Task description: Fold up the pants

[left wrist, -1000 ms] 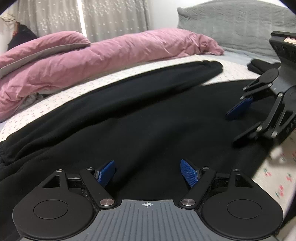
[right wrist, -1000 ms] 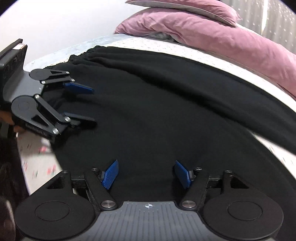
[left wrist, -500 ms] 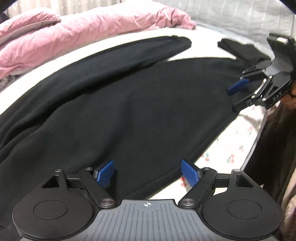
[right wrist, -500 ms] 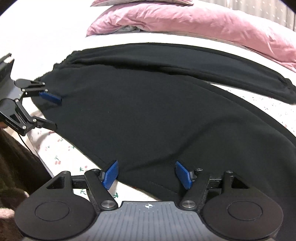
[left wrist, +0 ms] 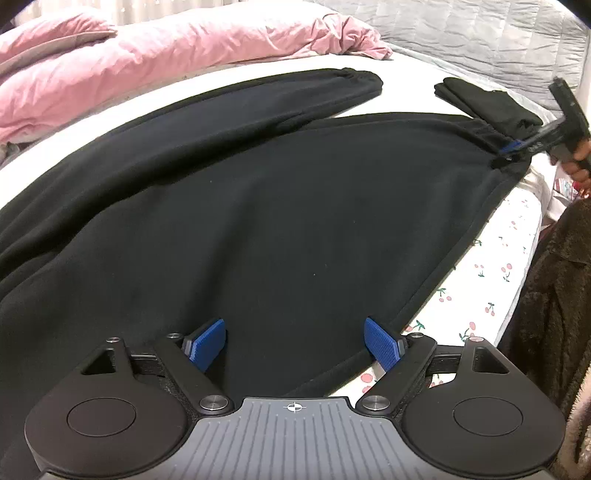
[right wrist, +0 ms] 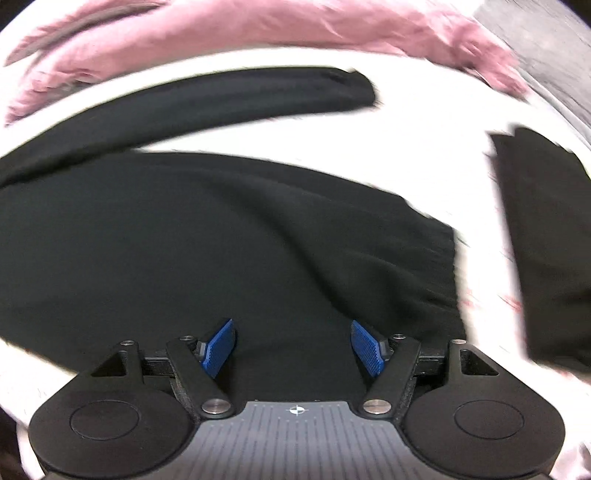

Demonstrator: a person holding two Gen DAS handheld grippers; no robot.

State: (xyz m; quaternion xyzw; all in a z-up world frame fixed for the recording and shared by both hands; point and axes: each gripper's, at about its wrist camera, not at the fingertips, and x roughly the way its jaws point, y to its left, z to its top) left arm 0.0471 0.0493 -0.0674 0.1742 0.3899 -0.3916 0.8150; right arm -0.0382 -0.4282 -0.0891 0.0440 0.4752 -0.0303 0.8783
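Right hand-held gripper (right wrist: 293, 347) has swung to the pants (left wrist: 277, 206) cuff (both spread, empty); pink duvet (left wrist: 155, 55) behind.

Bed with white cherry-print sheet (left wrist: 495, 280), pink duvet (left wrist: 177, 55) at eleven o'clock, grey quilted headboard (left wrist: 480, 33) at one o'clock.

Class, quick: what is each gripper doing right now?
Left gripper: open over the black pants, holding nothing.
Right gripper: open above the pants, holding nothing.
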